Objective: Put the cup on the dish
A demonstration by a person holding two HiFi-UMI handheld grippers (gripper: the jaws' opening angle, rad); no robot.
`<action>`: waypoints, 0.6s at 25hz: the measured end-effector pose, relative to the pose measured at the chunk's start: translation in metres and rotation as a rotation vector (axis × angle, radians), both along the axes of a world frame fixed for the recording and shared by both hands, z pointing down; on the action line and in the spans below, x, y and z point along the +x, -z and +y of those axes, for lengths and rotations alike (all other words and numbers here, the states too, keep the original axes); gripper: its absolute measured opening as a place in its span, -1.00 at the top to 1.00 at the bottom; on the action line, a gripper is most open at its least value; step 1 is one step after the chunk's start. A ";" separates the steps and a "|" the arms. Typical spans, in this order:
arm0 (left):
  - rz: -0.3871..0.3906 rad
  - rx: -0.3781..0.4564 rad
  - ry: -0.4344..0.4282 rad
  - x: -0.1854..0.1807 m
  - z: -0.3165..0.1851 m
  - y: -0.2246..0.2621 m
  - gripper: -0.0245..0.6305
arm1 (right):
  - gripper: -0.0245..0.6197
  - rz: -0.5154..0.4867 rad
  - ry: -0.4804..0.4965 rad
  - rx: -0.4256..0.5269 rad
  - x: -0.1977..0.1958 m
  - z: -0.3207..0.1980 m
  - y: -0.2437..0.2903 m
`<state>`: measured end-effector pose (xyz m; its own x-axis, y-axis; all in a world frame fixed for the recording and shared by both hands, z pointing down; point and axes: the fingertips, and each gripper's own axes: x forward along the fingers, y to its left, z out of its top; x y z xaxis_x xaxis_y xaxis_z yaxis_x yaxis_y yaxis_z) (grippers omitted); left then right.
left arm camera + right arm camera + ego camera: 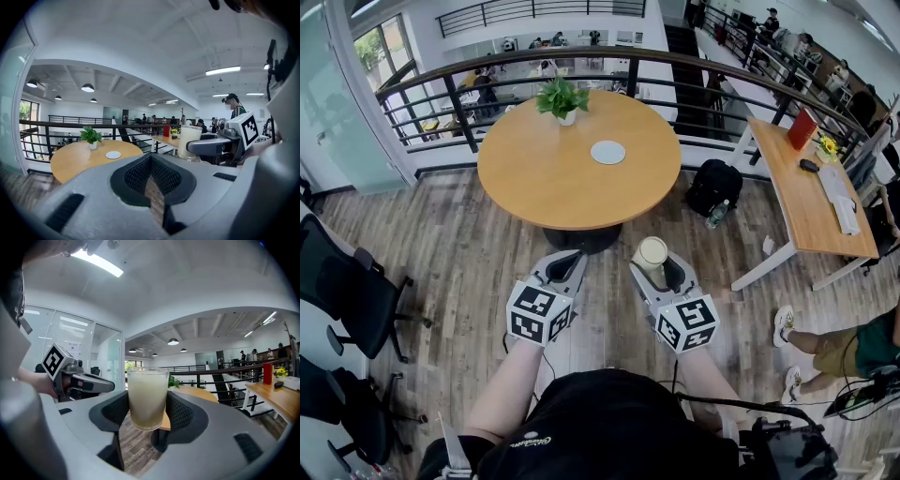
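My right gripper [655, 268] is shut on a frosted, pale cup [652, 253], held upright over the wooden floor, short of the round table. In the right gripper view the cup [147, 397] stands between the two black pads [180, 416], which press on its sides. The white dish [607, 152] lies on the round wooden table [534, 178], right of its middle and well ahead of the cup. My left gripper [565, 268] hangs beside the right one, shut with nothing in it. From the left gripper view I see the dish [113, 154] and the cup [189, 140].
A potted plant [562, 97] stands at the table's far edge, left of the dish. A dark railing [441, 103] curves behind the table. A long desk [811, 187] and a black backpack [713, 185] are to the right; black office chairs [347, 291] stand at the left.
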<state>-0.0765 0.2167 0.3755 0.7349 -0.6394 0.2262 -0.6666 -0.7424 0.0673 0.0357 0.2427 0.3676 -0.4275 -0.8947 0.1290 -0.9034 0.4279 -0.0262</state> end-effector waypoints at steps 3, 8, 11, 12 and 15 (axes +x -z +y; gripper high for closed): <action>0.002 0.003 0.000 0.008 0.000 0.001 0.91 | 0.16 0.003 0.007 0.003 0.005 -0.001 0.000; 0.001 0.003 0.004 0.015 -0.003 0.002 0.91 | 0.16 0.009 0.028 0.001 0.008 -0.004 0.000; 0.001 0.002 0.005 0.021 -0.005 0.002 0.91 | 0.16 0.004 0.041 0.002 0.011 -0.006 0.001; 0.000 0.002 0.005 0.024 -0.005 0.002 0.91 | 0.16 0.000 0.045 0.004 0.014 -0.007 0.002; -0.001 0.002 0.009 0.034 -0.007 0.001 0.91 | 0.16 -0.004 0.055 0.011 0.022 -0.008 0.003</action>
<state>-0.0423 0.2096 0.3744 0.7285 -0.6469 0.2254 -0.6737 -0.7362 0.0647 0.0578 0.2342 0.3644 -0.4768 -0.8711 0.1175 -0.8783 0.4774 -0.0246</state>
